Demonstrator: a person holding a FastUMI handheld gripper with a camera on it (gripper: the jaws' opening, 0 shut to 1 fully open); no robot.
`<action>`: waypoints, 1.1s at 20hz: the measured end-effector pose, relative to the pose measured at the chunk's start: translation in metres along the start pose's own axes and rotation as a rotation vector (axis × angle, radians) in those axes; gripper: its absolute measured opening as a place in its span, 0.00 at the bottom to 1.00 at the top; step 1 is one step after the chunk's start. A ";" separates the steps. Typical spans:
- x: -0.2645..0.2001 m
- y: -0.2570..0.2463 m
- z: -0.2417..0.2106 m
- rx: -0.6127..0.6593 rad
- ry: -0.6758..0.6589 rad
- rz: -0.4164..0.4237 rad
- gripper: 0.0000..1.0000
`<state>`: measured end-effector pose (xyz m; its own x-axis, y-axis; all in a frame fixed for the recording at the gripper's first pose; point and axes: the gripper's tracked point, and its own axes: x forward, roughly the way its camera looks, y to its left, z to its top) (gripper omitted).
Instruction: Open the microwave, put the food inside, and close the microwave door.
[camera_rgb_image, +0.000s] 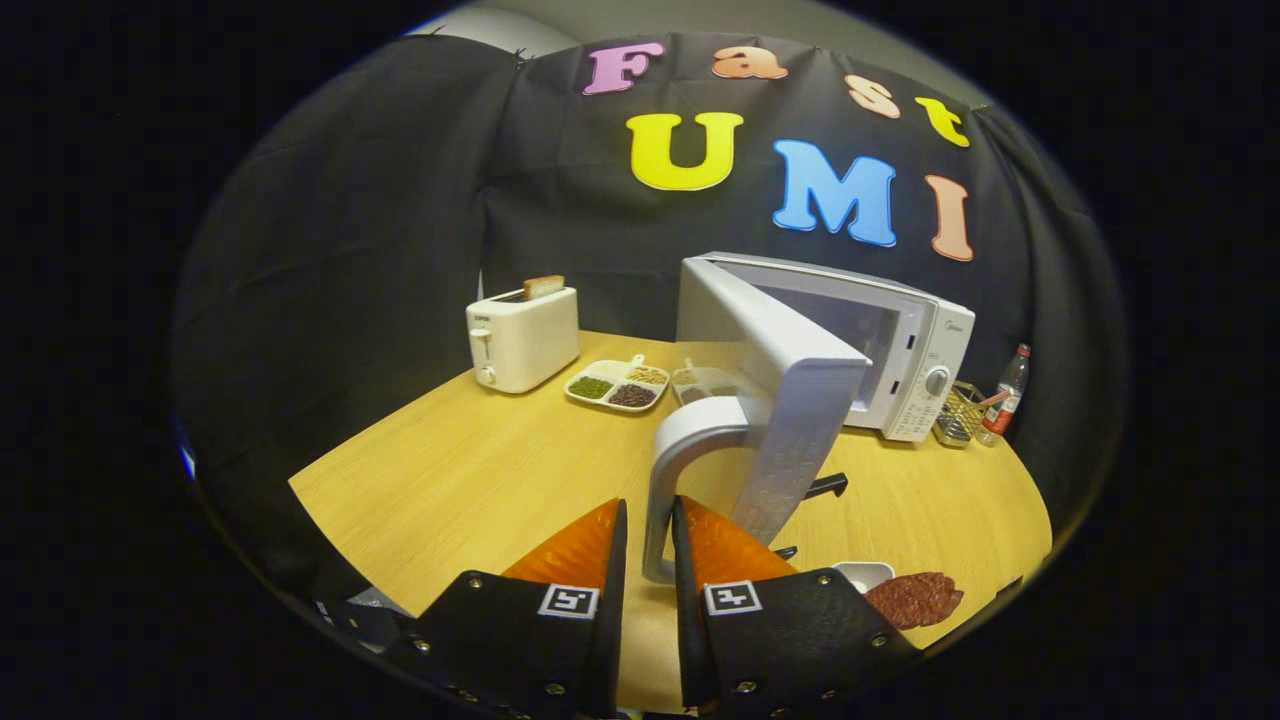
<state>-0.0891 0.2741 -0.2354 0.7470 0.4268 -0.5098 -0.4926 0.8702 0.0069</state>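
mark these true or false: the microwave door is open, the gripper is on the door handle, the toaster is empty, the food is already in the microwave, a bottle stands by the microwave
1. The microwave door is open. True.
2. The gripper has the door handle between its fingers. True; the fingers sit close on both sides of it.
3. The toaster is empty. False: a slice of bread sticks up out of it.
4. The food is already in the microwave. False: it lies on the table, beside the gripper.
5. A bottle stands by the microwave. True, next to a wire basket.
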 end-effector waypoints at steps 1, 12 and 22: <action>-0.004 0.014 -0.004 0.001 0.008 0.042 0.24; -0.083 0.042 0.042 -0.005 -0.146 0.319 0.99; -0.115 -0.112 0.050 0.145 -0.221 0.040 0.99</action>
<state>-0.0973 0.1398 -0.1349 0.8156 0.4908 -0.3065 -0.4663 0.8711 0.1540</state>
